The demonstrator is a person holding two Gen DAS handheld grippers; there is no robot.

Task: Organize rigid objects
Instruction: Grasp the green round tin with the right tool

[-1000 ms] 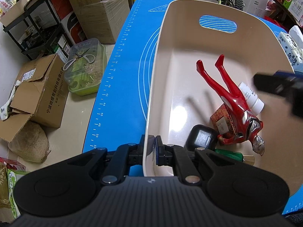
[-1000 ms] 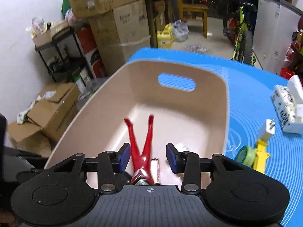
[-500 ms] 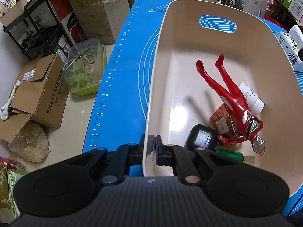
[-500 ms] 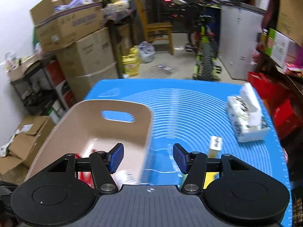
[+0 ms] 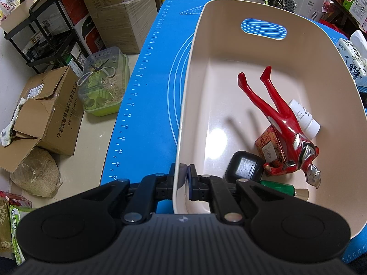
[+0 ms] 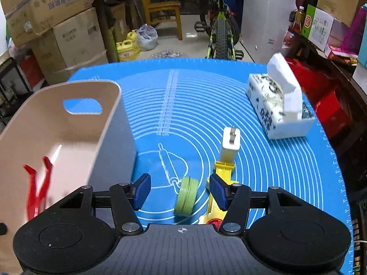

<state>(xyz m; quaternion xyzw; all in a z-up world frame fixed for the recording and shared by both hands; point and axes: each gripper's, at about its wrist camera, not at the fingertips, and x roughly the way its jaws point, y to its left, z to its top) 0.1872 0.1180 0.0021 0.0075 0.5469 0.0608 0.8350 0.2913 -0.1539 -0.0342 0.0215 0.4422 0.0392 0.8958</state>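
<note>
My left gripper point(image 5: 183, 171) is shut on the near rim of the beige basket point(image 5: 183, 105). Inside the basket lie a red figure point(image 5: 279, 114), a white bottle point(image 5: 304, 118), a patterned box point(image 5: 269, 147), a black case point(image 5: 244, 166) and a green item point(image 5: 277, 186). In the right wrist view my right gripper point(image 6: 181, 189) is open over the blue mat point(image 6: 183, 105), right of the basket point(image 6: 107, 123). A green round tin point(image 6: 186, 194) lies on the mat, seen between the fingers and untouched. A yellow toy point(image 6: 223, 169) with a white plug point(image 6: 230, 141) lies by the right finger.
A tissue pack point(image 6: 277, 105) sits at the mat's far right. Off the table's left edge stand cardboard boxes point(image 5: 45, 114), a clear lidded container point(image 5: 103, 84) and a black shelf point(image 5: 41, 34). A bicycle point(image 6: 220, 29) and a chair stand beyond the far edge.
My right gripper has swung out of the basket to the right, over the mat above the green tin, and its jaws have widened. The left gripper and the basket have not moved.
</note>
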